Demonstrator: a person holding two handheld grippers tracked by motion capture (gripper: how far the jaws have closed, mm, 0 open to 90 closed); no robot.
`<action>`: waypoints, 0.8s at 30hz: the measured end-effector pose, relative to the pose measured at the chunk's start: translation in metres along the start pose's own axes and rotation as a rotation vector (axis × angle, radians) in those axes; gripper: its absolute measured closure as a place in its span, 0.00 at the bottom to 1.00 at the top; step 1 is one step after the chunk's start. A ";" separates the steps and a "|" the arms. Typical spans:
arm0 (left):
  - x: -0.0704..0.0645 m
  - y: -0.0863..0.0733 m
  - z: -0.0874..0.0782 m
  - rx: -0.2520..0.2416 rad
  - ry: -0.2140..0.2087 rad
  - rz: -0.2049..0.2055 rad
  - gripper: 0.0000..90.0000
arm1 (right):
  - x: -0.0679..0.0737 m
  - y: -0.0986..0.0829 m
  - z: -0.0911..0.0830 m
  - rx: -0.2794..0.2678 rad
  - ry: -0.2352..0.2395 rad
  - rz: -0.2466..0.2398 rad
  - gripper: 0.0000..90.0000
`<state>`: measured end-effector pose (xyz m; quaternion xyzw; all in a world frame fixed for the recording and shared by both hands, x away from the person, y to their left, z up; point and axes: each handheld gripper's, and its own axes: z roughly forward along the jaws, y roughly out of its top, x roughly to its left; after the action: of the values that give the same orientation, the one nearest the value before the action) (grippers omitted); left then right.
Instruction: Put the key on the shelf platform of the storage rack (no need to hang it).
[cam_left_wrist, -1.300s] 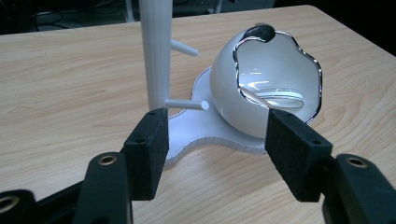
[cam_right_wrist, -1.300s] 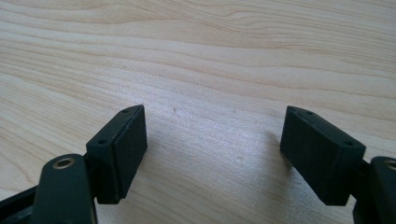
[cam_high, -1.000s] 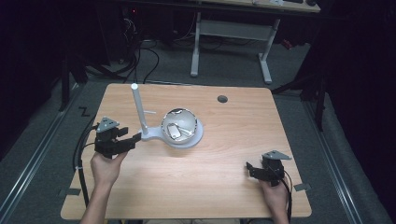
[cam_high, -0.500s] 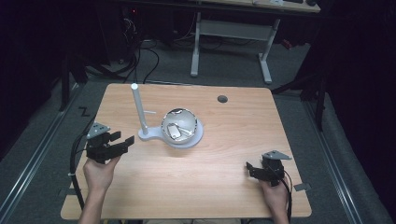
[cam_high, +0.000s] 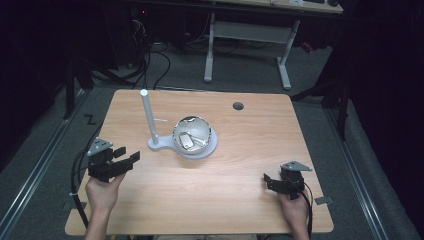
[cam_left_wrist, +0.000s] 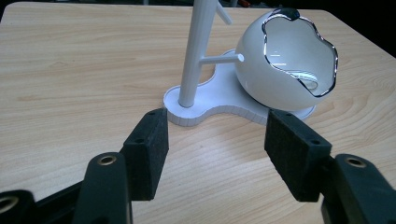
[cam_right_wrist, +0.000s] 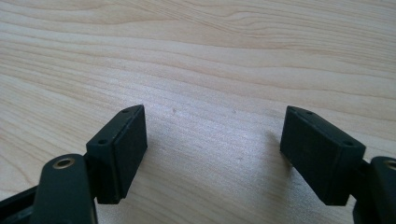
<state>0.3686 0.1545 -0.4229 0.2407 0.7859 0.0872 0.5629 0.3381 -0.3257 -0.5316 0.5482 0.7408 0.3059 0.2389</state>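
While both grippers wait, fingers wide and empty
Left gripper could topple the white stand if it clips the post; right gripper idles on the counter.

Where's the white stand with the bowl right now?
In the high view the white stand sits left of table centre, ahead of the open left gripper, not touching it.

A light wooden tabletop with rounded corners fills the middle of the high view; a round dark cable hole sits near its far edge, right of centre. On the grey floor beyond it stands a white desk frame with two legs. Black cables lie on the floor at the far left.
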 end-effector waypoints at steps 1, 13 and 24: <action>0.002 0.001 -0.001 0.002 -0.010 0.010 0.45 | 0.000 0.000 0.000 0.000 0.000 0.000 0.26; 0.015 0.001 -0.003 -0.003 0.005 -0.015 0.45 | 0.000 0.000 0.000 0.000 0.000 0.000 0.26; 0.024 -0.002 -0.002 0.009 0.029 -0.044 0.44 | 0.000 0.000 0.000 0.000 0.000 0.000 0.26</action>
<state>0.3598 0.1643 -0.4428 0.2245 0.7996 0.0747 0.5520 0.3380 -0.3257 -0.5316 0.5481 0.7409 0.3058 0.2390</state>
